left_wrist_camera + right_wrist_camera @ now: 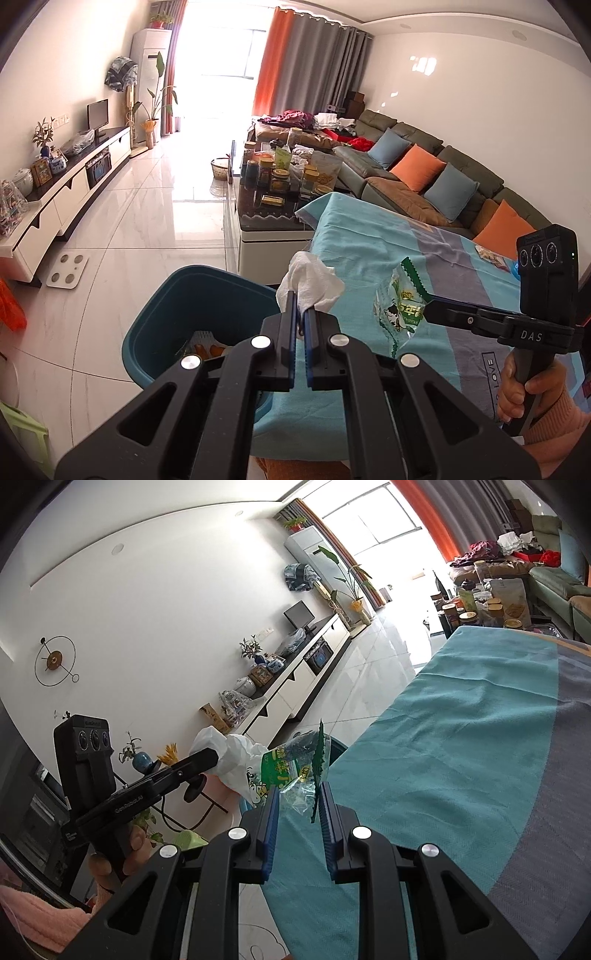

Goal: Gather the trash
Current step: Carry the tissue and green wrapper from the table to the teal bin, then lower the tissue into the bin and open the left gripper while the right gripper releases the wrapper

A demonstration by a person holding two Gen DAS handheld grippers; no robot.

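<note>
Trash comes to two pieces in the grippers: one white tissue (309,283) and one clear green-printed wrapper (291,771). The left gripper (301,317) is clenched on the tissue, which bunches up past its fingertips. The right gripper (297,805) grips the wrapper between its two blue pads (271,812). Just beyond and below the left fingers stands one teal bin (177,295), with something orange inside. Under both grippers lies one teal-and-grey cloth (461,746). One hand (524,387) grips the right handle.

Sofa (436,162) with cushions (417,168), TV cabinet (74,184)
</note>
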